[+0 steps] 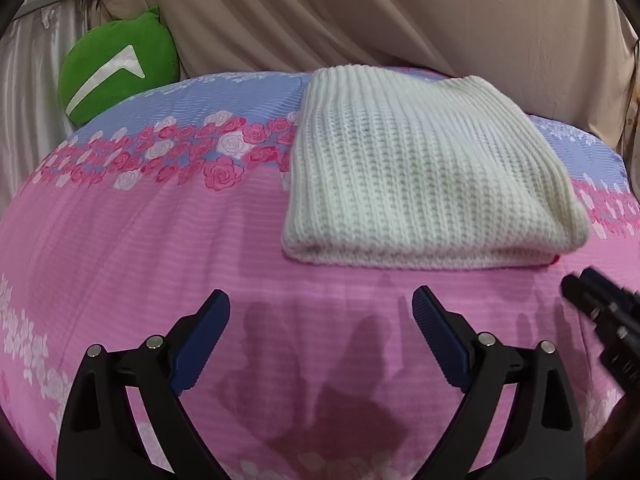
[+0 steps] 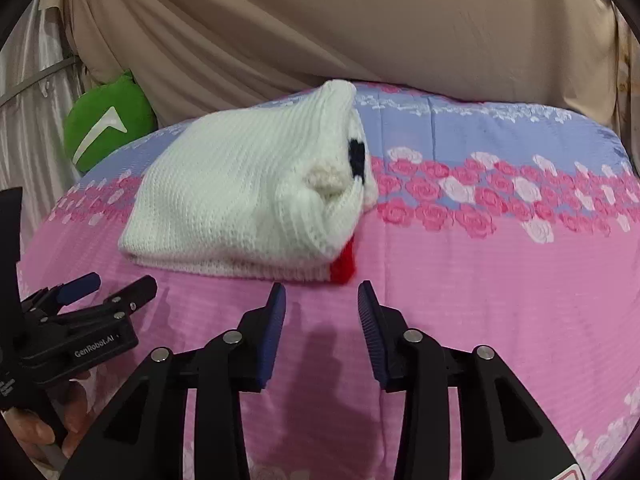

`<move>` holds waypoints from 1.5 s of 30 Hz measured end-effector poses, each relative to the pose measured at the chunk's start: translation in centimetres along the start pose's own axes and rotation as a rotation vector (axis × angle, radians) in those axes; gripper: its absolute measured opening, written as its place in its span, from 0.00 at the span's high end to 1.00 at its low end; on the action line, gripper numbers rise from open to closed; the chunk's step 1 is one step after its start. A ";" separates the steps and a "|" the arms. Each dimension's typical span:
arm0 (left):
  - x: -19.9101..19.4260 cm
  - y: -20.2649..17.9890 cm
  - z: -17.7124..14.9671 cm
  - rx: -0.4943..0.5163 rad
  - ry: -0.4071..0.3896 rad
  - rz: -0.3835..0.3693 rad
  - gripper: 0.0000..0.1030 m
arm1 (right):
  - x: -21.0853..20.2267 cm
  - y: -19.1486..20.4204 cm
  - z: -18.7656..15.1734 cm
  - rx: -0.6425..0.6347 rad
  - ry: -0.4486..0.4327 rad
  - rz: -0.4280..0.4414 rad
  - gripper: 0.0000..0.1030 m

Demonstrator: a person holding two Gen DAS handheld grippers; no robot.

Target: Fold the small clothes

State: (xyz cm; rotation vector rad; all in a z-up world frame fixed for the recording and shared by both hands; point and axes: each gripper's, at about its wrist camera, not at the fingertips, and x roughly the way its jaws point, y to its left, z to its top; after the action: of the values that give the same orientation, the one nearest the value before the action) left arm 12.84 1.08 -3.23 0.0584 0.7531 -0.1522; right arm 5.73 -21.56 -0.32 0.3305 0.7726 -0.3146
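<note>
A white knitted garment [image 1: 420,172] lies folded into a thick rectangle on the pink floral bedsheet [image 1: 160,240]. In the right wrist view the garment [image 2: 240,196] shows a red patch [image 2: 343,266] and a dark patch [image 2: 356,156] at its right end. My left gripper [image 1: 320,304] is open and empty, just short of the garment's near edge. My right gripper [image 2: 322,294] is open and empty, close to the red corner. The left gripper also shows at the left of the right wrist view [image 2: 116,286].
A green cushion [image 1: 116,68] rests at the back left against a beige draped cloth [image 1: 400,16]. The right gripper's body [image 1: 600,312] sits at the right edge of the left wrist view. A hand [image 2: 36,428] holds the left gripper.
</note>
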 end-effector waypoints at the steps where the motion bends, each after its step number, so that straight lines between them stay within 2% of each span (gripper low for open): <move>1: -0.3 -0.1 -0.3 -0.003 -0.007 0.006 0.09 | 0.0 0.2 -0.5 0.000 0.010 -0.006 0.58; 2: -0.7 -0.2 -0.6 -0.007 -0.013 0.009 0.09 | -0.3 0.4 -0.8 -0.011 0.003 -0.011 0.58; 4: -1.0 -0.4 -1.0 -0.011 -0.011 0.004 0.09 | -0.9 0.9 -1.1 -0.026 -0.028 -0.021 0.42; 5: -1.1 -0.6 -1.2 -0.010 -0.007 0.006 0.08 | -1.1 1.1 -1.3 -0.035 -0.038 -0.029 0.40; 17: -2.2 -2.3 -2.1 0.056 -0.053 0.085 0.08 | -1.7 1.9 -2.1 -0.042 -0.054 -0.079 0.28; 26: -2.3 -2.4 -2.2 0.057 -0.064 0.134 0.08 | -1.7 2.2 -2.3 -0.050 -0.055 -0.104 0.27; 45: -2.4 -2.5 -2.2 0.059 -0.068 0.159 0.08 | -1.7 2.3 -2.4 -0.051 -0.055 -0.115 0.26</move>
State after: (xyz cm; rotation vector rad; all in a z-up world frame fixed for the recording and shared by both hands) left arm 9.23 -0.84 -3.24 0.1683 0.6729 -0.0244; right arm 3.96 -18.27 -0.31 0.2293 0.7460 -0.4096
